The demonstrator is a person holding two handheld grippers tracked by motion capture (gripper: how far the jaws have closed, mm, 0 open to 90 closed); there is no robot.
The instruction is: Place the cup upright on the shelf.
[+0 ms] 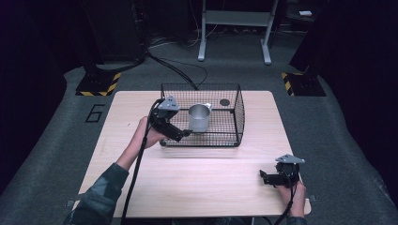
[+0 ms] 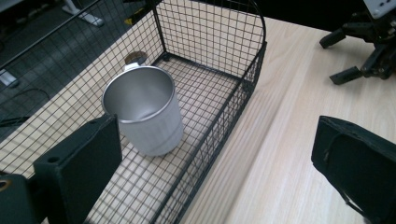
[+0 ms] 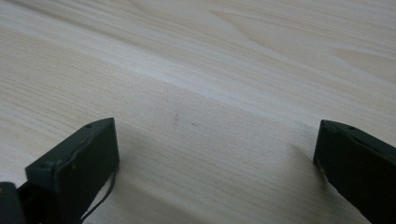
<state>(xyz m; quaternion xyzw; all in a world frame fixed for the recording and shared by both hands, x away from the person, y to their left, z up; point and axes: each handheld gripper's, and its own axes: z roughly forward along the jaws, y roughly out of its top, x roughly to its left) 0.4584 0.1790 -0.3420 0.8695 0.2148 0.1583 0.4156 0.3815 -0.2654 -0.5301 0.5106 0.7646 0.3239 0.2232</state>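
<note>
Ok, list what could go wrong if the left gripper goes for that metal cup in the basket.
1. The left gripper is open at the wire basket's near wall; a jaw could catch the mesh and drag the basket.
2. The metal cup is smooth and round, so it may slip or tip when pinched.
3. The right gripper rests open far off on the table, so nothing steadies the basket.

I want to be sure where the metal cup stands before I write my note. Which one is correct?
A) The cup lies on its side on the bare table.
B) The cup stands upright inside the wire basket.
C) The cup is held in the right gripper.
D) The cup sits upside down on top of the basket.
B: the metal cup stands upright, open mouth up, on the floor of the black wire basket, with the left gripper open beside it.
</note>
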